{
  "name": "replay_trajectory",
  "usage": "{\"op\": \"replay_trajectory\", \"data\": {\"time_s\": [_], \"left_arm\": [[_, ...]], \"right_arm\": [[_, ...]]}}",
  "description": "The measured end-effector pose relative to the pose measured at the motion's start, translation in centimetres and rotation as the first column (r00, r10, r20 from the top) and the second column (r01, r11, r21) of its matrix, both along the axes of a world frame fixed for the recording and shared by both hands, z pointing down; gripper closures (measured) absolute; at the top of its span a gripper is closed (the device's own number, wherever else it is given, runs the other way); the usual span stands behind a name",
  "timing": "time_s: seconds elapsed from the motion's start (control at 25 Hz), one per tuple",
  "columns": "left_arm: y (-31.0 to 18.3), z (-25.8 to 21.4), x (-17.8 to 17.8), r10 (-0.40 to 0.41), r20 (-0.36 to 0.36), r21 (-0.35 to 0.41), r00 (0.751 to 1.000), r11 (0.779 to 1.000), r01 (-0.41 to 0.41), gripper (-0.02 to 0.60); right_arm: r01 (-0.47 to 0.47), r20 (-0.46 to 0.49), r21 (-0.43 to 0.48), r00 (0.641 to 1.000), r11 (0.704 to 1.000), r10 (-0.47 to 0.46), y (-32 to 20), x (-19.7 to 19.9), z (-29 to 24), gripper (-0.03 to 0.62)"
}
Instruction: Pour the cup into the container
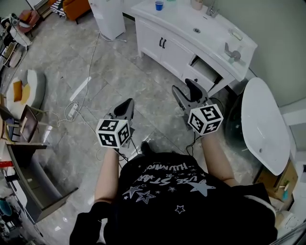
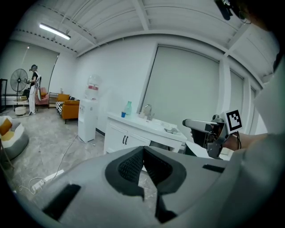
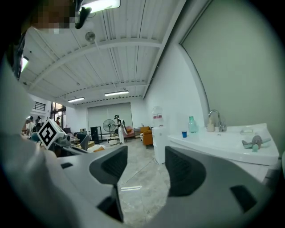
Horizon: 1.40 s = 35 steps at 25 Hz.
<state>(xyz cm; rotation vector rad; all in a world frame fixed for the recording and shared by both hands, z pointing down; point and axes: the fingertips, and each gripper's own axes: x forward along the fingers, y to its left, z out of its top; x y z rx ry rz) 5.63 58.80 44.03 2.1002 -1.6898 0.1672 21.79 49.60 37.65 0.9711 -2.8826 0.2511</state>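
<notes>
Left hand-held gripper (image 1: 126, 106) closed, right hand-held gripper (image 1: 188, 90) parted, empty; cup (image 1: 159, 5) on counter (image 1: 179, 29).

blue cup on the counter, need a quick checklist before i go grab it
1. Right tongs open and empty: ok, jaws apart with nothing between them.
2. Left tongs open: not ok, the tips are together on nothing.
3. Blue cup upright: ok, it stands near the far end of the counter.
4. Cup within reach: not ok, both tongs hang over the floor, well short of the counter.
5. Space around the cup: ok, nothing touches it.
6. Liquid in the cup: cannot tell, too small to see inside.
</notes>
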Motion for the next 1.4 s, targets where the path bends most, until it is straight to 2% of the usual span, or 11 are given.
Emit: {"op": "replay_trajectory", "data": {"time_s": [0.16,0.28,0.44,0.72,1.0,1.2,1.4], "left_arm": [[-0.1,-0.3,-4.5,-0.009,0.016,0.018,1.0,1.0,0.008,0.571],[-0.4,-0.4,-6.9,-0.01,0.022,0.021,1.0,1.0,0.01,0.571],[-1.4,-0.3,-8.1,-0.01,-0.021,0.023,1.0,1.0,0.01,0.571],[-5.6,1.6,-9.3,-0.009,-0.021,-0.015,1.0,1.0,0.008,0.571],[-13.1,1.9,-11.9,-0.038,0.02,-0.037,0.999,0.999,0.039,0.571],[-19.7,1.7,-13.9,-0.088,0.045,-0.054,0.995,0.994,0.09,0.571],[-26.8,1.1,-13.9,-0.102,0.049,-0.057,0.994,0.993,0.105,0.571]], "right_arm": [[-0.073,-0.003,0.029,0.997,0.997,0.073,-0.4,-2.4,0.0,0.213],[-0.114,-0.014,0.015,0.993,0.993,0.114,-0.5,-3.3,0.5,0.129],[-0.142,-0.037,-0.015,0.989,0.99,0.142,-1.6,-3.7,1.4,0.123],[-0.156,-0.058,-0.038,0.986,0.987,0.154,-6.8,-4.6,3.3,0.123],[-0.119,-0.048,-0.043,0.992,0.992,0.117,-16.8,-7.6,4.3,0.123],[-0.076,-0.066,-0.044,0.995,0.996,0.073,-25.3,-10.0,5.0,0.126],[-0.022,-0.083,-0.037,0.996,0.999,0.019,-32.7,-11.3,5.0,0.148]]}}
